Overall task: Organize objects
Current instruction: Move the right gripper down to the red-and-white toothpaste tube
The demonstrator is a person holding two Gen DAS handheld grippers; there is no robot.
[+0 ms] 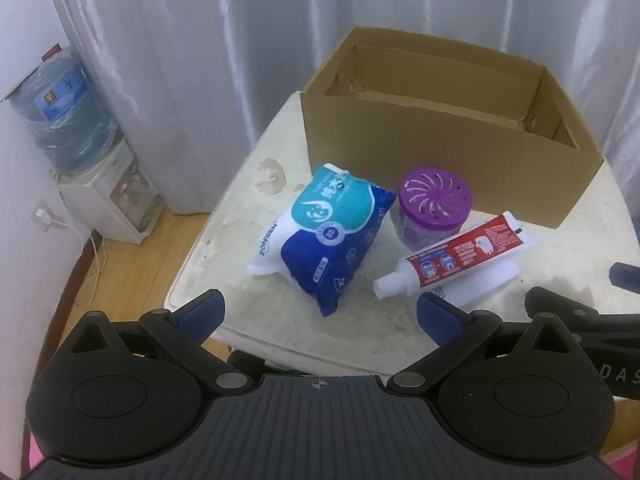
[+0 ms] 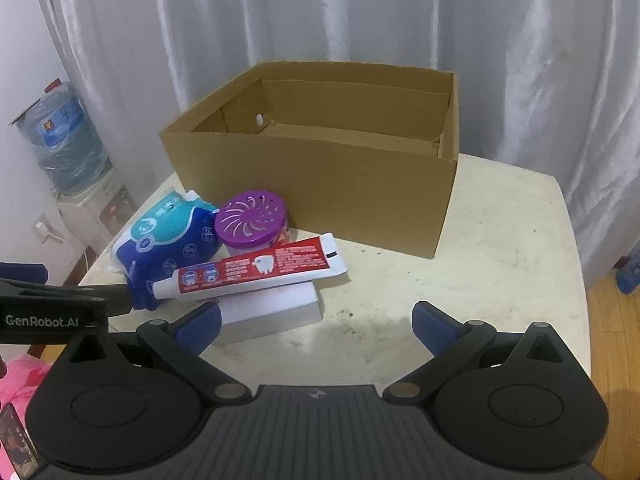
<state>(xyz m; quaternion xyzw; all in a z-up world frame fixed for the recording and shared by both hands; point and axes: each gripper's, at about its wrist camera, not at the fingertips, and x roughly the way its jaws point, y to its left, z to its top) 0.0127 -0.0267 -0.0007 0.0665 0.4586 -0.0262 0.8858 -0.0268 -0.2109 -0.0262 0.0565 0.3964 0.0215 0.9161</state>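
Where curtains (image 2: 360, 12) hang, stained pale table (image 2: 500, 248), perhaps stone, water dispenser (image 1: 108, 200).

Both wrist views near table (image 1: 224, 240) front edge, angled down, sharing cardboard box (image 2: 320, 192)

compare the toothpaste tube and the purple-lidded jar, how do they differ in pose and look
The toothpaste tube lies flat, propped on a white box; the purple-lidded jar stands upright on the table. The tube is long, slim and red and white with a white cap; the jar is short and round with a slotted purple lid. Both sit outside the open cardboard box, ungripped.
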